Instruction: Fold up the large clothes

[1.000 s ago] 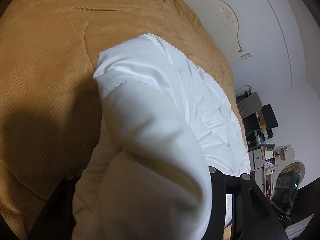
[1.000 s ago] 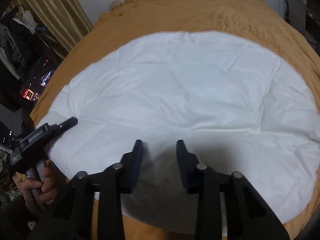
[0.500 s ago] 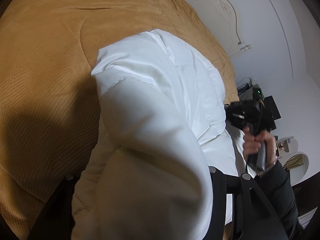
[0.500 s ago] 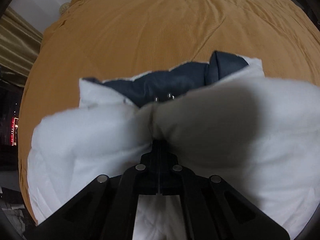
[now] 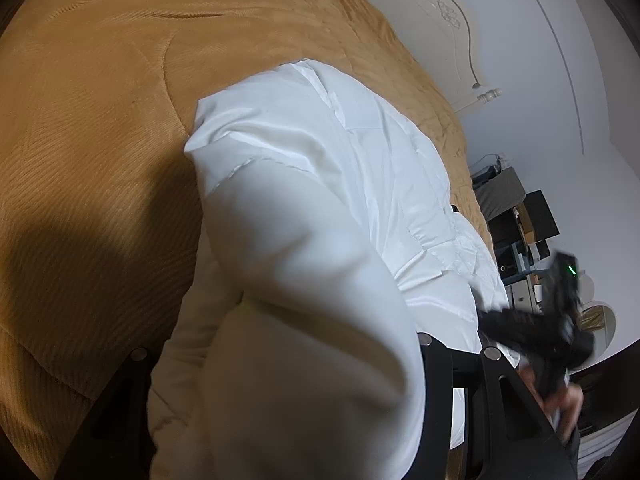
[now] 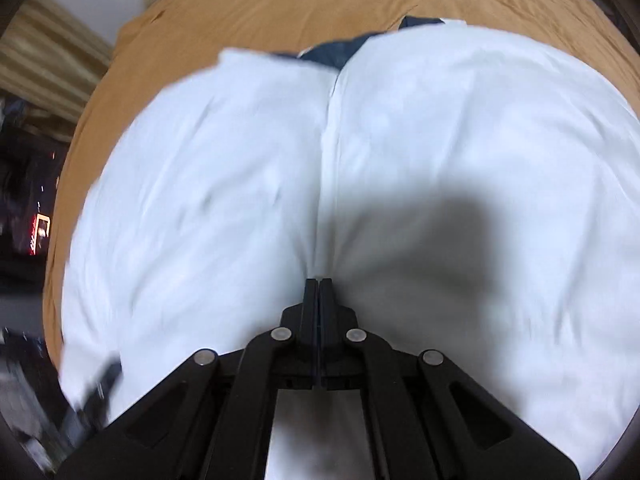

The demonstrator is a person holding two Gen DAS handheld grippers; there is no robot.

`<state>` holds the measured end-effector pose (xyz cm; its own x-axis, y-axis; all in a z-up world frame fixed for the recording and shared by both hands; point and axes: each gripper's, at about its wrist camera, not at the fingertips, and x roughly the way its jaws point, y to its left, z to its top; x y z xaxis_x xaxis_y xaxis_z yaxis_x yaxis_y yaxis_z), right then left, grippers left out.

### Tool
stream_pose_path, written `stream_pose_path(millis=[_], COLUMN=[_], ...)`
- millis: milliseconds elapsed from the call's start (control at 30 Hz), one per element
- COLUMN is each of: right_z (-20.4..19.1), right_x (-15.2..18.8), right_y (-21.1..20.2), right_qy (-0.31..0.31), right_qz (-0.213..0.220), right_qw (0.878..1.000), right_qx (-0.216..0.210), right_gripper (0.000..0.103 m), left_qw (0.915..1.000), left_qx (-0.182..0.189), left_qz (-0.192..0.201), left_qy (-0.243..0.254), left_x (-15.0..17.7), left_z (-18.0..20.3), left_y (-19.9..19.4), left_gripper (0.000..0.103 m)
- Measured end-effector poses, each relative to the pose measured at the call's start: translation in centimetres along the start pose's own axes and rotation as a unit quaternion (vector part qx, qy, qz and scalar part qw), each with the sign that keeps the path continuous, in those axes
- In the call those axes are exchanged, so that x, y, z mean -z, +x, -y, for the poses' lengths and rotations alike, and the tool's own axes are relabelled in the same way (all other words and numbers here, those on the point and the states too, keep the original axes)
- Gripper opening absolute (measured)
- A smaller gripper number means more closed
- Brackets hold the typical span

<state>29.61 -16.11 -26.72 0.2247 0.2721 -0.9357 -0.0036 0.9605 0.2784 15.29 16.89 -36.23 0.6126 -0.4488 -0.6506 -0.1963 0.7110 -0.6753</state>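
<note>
A large white padded jacket lies on an orange bedspread. A thick fold of it bulges between the fingers of my left gripper, which is shut on that fold; the fabric hides the fingertips. In the right wrist view my right gripper is shut on a pinch of the white jacket, and a crease runs away from the tips. Dark blue lining shows at the jacket's far edge. From the left wrist view the right gripper looks blurred at the jacket's right side, above a hand.
A cream headboard and white wall stand beyond the bed. Dark shelves and boxes crowd the right side. Striped curtains and dark clutter lie left of the bed. The left gripper shows blurred at the lower left.
My right gripper went from open above the flat jacket to shut on a pinch of it, and it has shifted with the fabric. The left gripper kept its hold and place.
</note>
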Motion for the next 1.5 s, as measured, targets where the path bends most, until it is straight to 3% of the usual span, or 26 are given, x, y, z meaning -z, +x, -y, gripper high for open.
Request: stream_pose_path(millis=[133, 267, 500, 633, 767, 867, 967, 1133, 1233, 1300, 1400, 1500], right_z=[-1.6, -1.9, -2.2, -2.3, -2.4, -0.9, -1.1, -1.1, -0.7, 0.3, 1.8, 0.2], right_x=[5.2, 9.0, 9.8, 10.8, 10.0, 8.3, 4.0, -6.0, -11.9, -14.3, -14.3, -11.7], right_y=[-2.8, -2.0, -1.8, 0.7, 1.4, -0.6, -0.6, 3.1, 5.4, 7.4, 8.0, 5.5], right_qy=[-0.035, -0.048, -0.043, -0.069, -0.062, -0.026, -0.033, 0.008, 0.028, 0.051, 0.090, 0.070], right_qz=[-0.020, -0.012, -0.037, -0.029, -0.027, -0.016, 0.015, 0.012, 0.041, 0.031, 0.024, 0.025], right_qw=[0.999, 0.999, 0.998, 0.997, 0.998, 0.999, 0.999, 1.000, 0.999, 0.998, 0.995, 0.997], right_qx=[-0.011, 0.003, -0.004, 0.020, 0.015, -0.014, 0.005, 0.004, 0.021, 0.003, -0.035, -0.011], right_gripper=[0.001, 0.002, 0.002, 0.000, 0.000, 0.000, 0.000, 0.000, 0.001, 0.000, 0.000, 0.002], left_qw=[1.0000, 1.0000, 1.0000, 0.9997, 0.9995, 0.9997, 0.9997, 0.9997, 0.9996, 0.9995, 0.9996, 0.9996], left_qx=[-0.001, -0.002, 0.001, 0.002, 0.006, 0.015, 0.013, 0.012, 0.015, 0.013, 0.007, 0.011], left_qz=[0.000, -0.002, -0.005, -0.013, -0.014, -0.016, -0.016, -0.016, -0.018, -0.016, -0.017, -0.019], left_qy=[0.000, 0.009, 0.004, 0.019, 0.027, 0.010, 0.012, 0.017, 0.018, 0.023, 0.022, 0.018], left_x=[0.1, 0.3, 0.2, 0.3, 0.1, 0.1, 0.0, -0.1, -0.2, -0.1, -0.1, 0.0], left_z=[0.3, 1.2, 0.7, 1.1, 0.6, -0.4, -0.5, -0.3, 0.0, -0.1, -0.2, -0.4], left_y=[-0.1, 0.1, 0.2, 0.0, -0.7, -0.8, -0.8, -0.9, -0.8, -1.0, -1.0, -1.1], left_gripper=[0.052, 0.052, 0.054, 0.054, 0.054, 0.054, 0.054, 0.054, 0.054, 0.054, 0.054, 0.054])
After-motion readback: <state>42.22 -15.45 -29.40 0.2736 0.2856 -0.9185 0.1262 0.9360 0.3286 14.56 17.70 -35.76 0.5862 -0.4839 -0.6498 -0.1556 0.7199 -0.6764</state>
